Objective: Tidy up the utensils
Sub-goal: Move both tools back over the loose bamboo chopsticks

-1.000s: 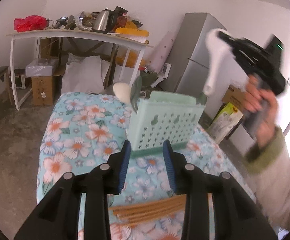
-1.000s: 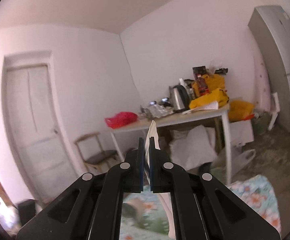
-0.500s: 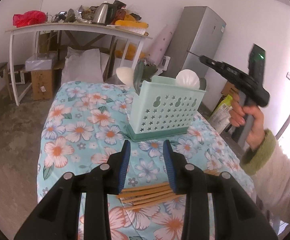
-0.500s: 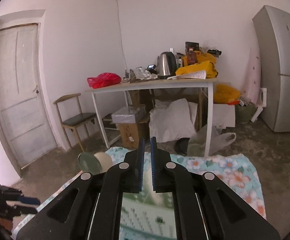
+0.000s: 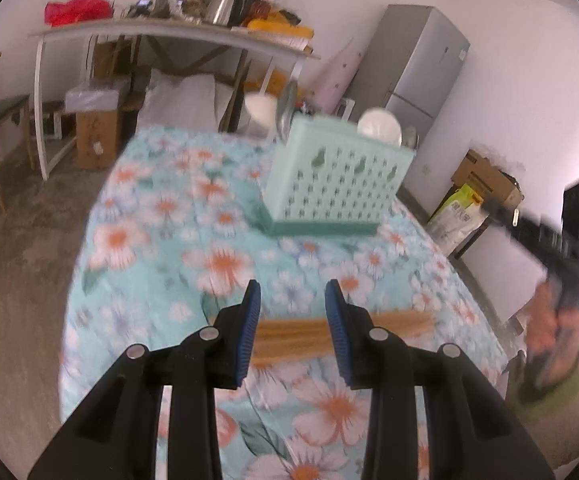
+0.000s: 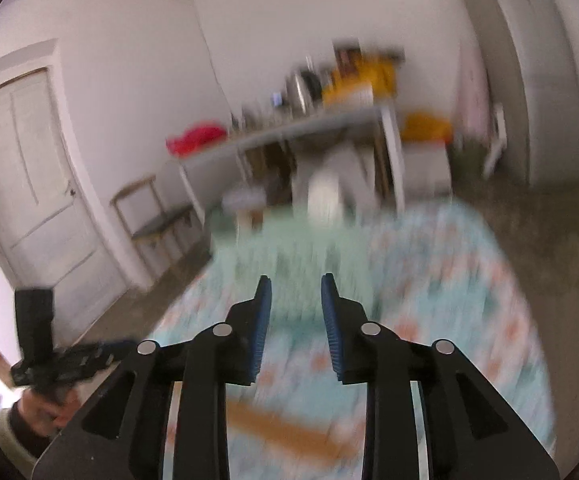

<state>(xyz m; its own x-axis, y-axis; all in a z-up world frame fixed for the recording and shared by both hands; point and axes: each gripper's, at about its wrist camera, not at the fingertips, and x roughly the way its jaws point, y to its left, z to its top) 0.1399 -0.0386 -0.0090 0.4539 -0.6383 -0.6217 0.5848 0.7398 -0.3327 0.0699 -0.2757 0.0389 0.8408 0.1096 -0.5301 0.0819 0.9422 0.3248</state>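
Now the risk: on that floral tabletop (image 5: pixel 137 248) the loose chopsticks (image 5: pixel 289 338) can roll or scatter if the left gripper (image 5: pixel 292 308) drops askew, and a sweeping right gripper (image 6: pixel 295 306) could knock the mint basket (image 5: pixel 339 184), spoons already standing in it. Both jaws are spread and empty; left hovers right over the bundle, right aims toward the basket.

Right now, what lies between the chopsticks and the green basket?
Only bare floral tablecloth separates the chopsticks from the green basket, as the left wrist view shows.
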